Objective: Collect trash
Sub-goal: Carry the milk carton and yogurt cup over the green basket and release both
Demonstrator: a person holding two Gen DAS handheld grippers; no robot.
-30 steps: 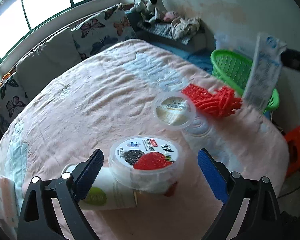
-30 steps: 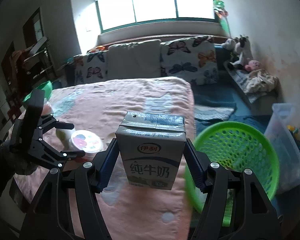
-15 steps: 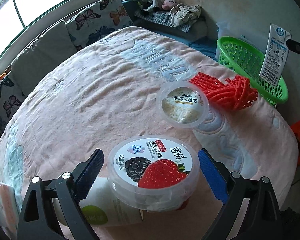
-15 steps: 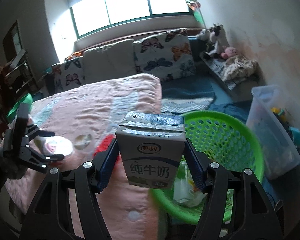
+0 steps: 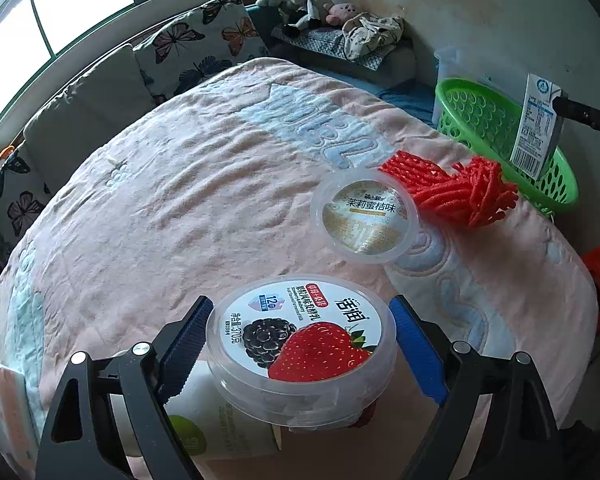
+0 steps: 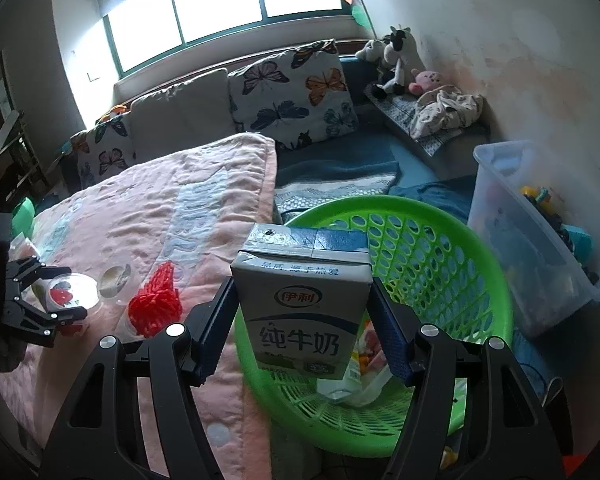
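While right claw (image 6: 303, 330) clamps one milk carton (image 6: 302, 304) | two yogurt tubs (image 5: 302, 354) | one basket (image 6: 440, 248)

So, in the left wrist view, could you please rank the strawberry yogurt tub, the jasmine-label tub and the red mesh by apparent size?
1. Strawberry yogurt tub, though it sits nearest the camera, between the left gripper fingers, which inflates it.
2 and 3. Jasmine-label tub and red mesh look alike; no ranking.
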